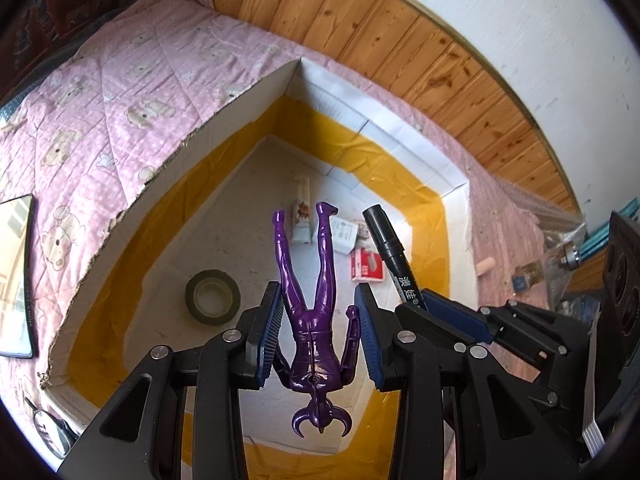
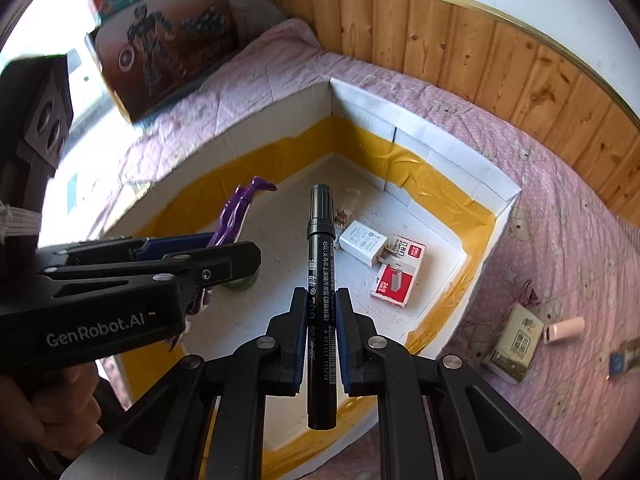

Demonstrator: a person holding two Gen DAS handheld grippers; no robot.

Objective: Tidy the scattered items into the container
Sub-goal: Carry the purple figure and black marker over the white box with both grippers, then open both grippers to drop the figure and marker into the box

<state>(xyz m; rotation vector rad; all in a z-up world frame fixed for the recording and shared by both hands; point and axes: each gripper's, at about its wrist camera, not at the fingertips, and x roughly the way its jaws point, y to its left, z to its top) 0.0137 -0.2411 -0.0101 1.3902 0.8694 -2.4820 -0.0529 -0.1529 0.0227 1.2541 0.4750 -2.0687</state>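
Over the white box (image 1: pixel 224 128): left gripper (image 1: pixel 320 312) clamps purple figure (image 1: pixel 312 320) at torso; rigid, glossy, probably slippery. Right gripper (image 2: pixel 322 312) pinches black marker (image 2: pixel 320 280) mid-barrel; light, stiff.

In the right wrist view, the roll of tape (image 2: pixel 240 282) in the box is mostly covered by the left gripper (image 2: pixel 208 250), and only the legs of the purple figure (image 2: pixel 240 210) are seen. The toy carton (image 2: pixel 168 40) at the top is blurred. In the left wrist view, the mirror (image 1: pixel 16 276) is cut by the left edge, and the small things in the plastic bag (image 1: pixel 560 256) cannot be identified.
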